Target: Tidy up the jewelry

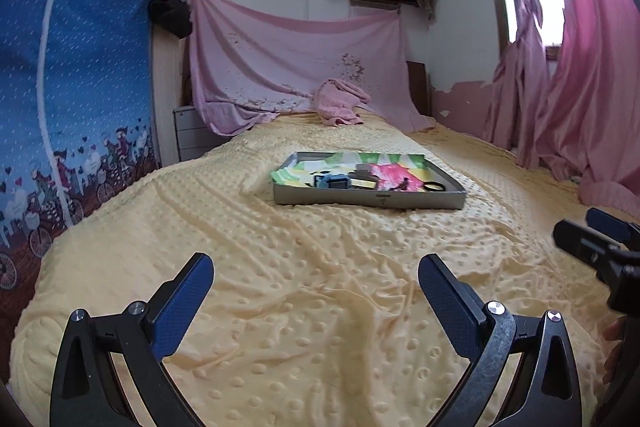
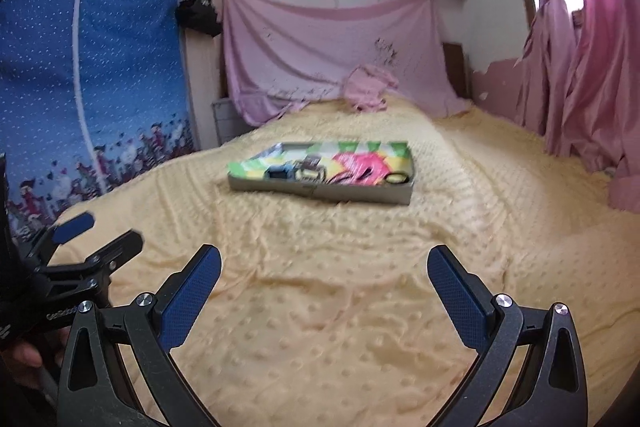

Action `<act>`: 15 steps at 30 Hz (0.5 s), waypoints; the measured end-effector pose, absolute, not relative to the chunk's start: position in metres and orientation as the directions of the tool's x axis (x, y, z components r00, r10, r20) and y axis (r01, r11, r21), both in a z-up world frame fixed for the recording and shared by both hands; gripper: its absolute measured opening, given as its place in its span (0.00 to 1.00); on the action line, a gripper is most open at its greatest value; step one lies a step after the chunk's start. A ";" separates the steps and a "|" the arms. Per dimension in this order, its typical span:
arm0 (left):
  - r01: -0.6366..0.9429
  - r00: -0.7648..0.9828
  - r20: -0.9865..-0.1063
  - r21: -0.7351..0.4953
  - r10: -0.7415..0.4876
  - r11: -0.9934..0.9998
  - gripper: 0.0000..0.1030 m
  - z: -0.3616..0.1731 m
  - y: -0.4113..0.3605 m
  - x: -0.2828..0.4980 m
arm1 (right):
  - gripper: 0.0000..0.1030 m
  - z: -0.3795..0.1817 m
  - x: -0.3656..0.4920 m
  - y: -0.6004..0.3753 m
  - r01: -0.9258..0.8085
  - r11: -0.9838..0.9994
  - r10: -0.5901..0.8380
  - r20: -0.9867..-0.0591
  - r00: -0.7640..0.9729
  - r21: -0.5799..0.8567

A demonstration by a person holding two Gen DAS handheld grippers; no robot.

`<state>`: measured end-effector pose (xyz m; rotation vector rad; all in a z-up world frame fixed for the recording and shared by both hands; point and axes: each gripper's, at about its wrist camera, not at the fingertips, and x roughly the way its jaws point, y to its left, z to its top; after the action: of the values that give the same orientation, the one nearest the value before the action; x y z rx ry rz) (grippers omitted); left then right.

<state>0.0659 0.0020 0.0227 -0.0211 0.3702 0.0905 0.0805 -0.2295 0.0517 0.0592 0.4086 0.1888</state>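
A grey metal tray (image 1: 368,201) lies on the yellow dotted bedspread (image 1: 320,287), lined with a colourful paper. In it are a blue watch (image 1: 330,182), a small grey box (image 1: 364,171) and a dark ring-shaped band (image 1: 434,185). The tray also shows in the right wrist view (image 2: 320,193), blurred. My left gripper (image 1: 316,271) is open and empty, well short of the tray. My right gripper (image 2: 324,267) is open and empty too, also short of the tray; it shows at the right edge of the left wrist view (image 1: 588,235).
A pink towel (image 1: 340,103) lies at the head of the bed under a hung pink sheet (image 1: 296,63). A blue fabric wardrobe (image 1: 72,87) stands left. Pink curtains (image 1: 580,87) hang right. A grey drawer unit (image 1: 192,133) stands beside the bed.
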 end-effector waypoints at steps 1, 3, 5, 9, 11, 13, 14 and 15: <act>-0.101 0.929 -0.358 -0.011 0.090 0.995 1.00 0.022 0.005 0.066 | 0.99 0.053 0.083 -0.230 -0.154 0.984 0.179 -0.378 0.908 0.095; -0.115 0.932 -0.346 -0.010 0.104 0.993 1.00 0.021 0.007 0.066 | 0.99 0.052 0.086 -0.233 -0.121 0.988 0.149 -0.358 0.922 0.100; -0.127 0.935 -0.335 -0.007 0.117 0.992 1.00 0.021 0.009 0.066 | 0.99 0.049 0.087 -0.235 -0.101 0.989 0.132 -0.352 0.927 0.104; -0.128 0.934 -0.341 -0.028 0.111 0.991 1.00 0.018 0.013 0.067 | 0.99 0.037 0.088 -0.239 -0.089 0.989 0.126 -0.373 0.919 0.114; -0.124 0.933 -0.343 -0.030 0.107 0.992 1.00 0.016 0.014 0.066 | 0.99 0.032 0.091 -0.239 -0.093 0.989 0.132 -0.388 0.912 0.117; -0.120 0.935 -0.339 -0.025 0.105 0.992 1.00 0.016 0.013 0.064 | 0.99 0.029 0.094 -0.237 -0.104 0.988 0.142 -0.396 0.907 0.117; -0.122 0.936 -0.335 -0.022 0.107 0.992 1.00 0.016 0.013 0.063 | 0.99 0.028 0.094 -0.235 -0.111 0.988 0.145 -0.398 0.906 0.107; -0.122 0.937 -0.332 -0.019 0.109 0.992 1.00 0.015 0.013 0.062 | 0.99 0.027 0.094 -0.233 -0.113 0.989 0.143 -0.398 0.906 0.098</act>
<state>0.0624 0.0133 0.0154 -0.0399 0.3369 0.1178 0.0943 -0.2331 0.0273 0.0729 0.4164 0.1323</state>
